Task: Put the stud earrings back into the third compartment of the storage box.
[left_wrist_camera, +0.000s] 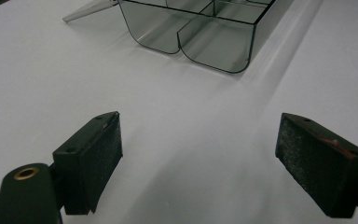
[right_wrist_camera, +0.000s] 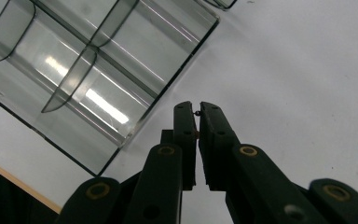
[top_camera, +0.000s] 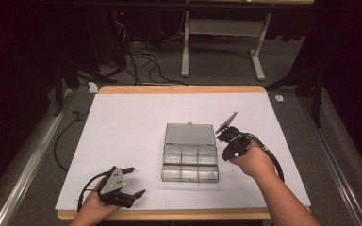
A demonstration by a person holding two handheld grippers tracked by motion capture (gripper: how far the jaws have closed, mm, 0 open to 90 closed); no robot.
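Note:
A clear plastic compartment box (top_camera: 189,162) lies at the table's middle, its lid (top_camera: 190,134) laid open toward the far side; the compartments look empty. My right gripper (top_camera: 224,154) hovers just right of the box, pointing down. In the right gripper view its jaws (right_wrist_camera: 197,114) are shut, with a tiny dark piece (right_wrist_camera: 197,113) pinched at the tips beside the box's corner (right_wrist_camera: 121,93). My left gripper (top_camera: 137,181) rests near the front left of the table, open and holding nothing. In the left gripper view its pads (left_wrist_camera: 102,158) stand wide apart, facing the box (left_wrist_camera: 205,37).
The white mat (top_camera: 122,122) covers a wooden table whose front edge (top_camera: 169,215) lies close to the left hand. A small speck (top_camera: 234,170) lies on the mat in front of the right hand. Cables and a table frame (top_camera: 221,42) stand on the floor beyond.

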